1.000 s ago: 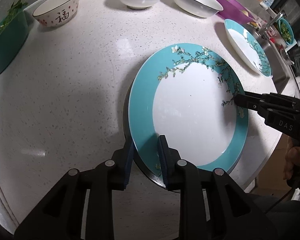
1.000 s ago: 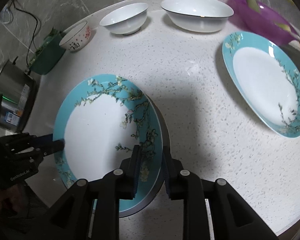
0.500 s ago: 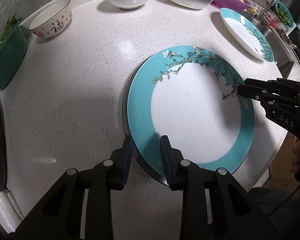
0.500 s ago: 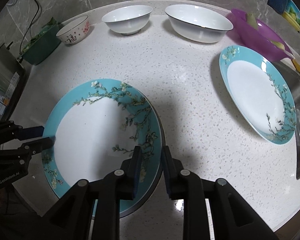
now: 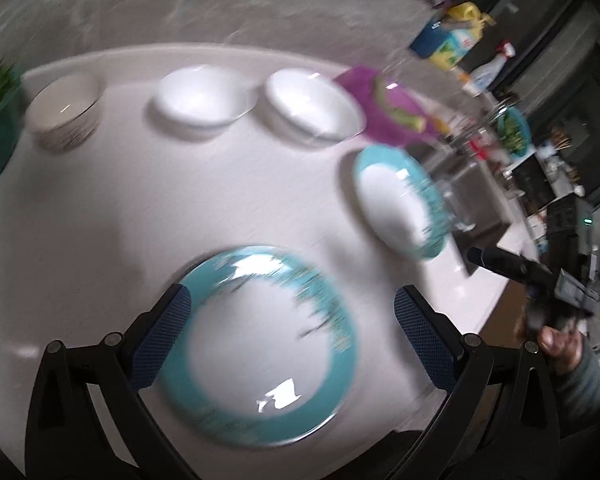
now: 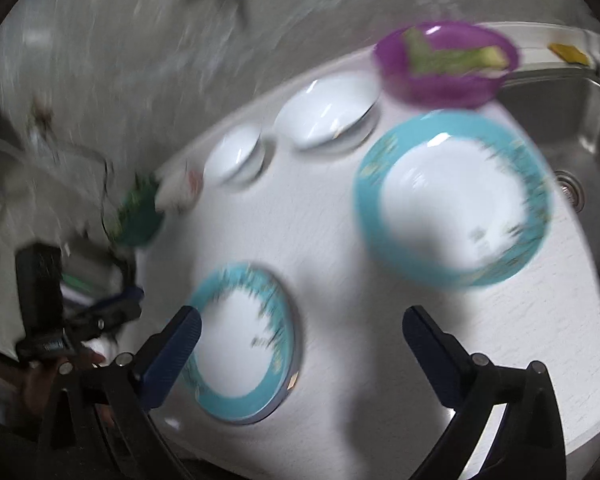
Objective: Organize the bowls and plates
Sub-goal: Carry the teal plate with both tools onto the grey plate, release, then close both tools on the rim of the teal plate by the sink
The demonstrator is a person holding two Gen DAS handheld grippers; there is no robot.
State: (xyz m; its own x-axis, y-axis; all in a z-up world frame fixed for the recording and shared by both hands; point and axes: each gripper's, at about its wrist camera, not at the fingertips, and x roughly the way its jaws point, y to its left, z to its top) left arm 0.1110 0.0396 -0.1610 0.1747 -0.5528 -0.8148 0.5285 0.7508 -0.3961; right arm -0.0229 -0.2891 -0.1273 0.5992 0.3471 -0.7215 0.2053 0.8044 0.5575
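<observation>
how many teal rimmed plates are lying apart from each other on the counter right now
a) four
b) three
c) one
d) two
d) Two lie apart: the near plate just ahead of the wide-open left gripper, and the far plate off to the right beside the sink.

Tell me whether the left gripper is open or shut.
Open. The left gripper has just opened: its jaws stand wide apart above the near teal plate, which lies on the counter, neither pad touching its rim.
</observation>
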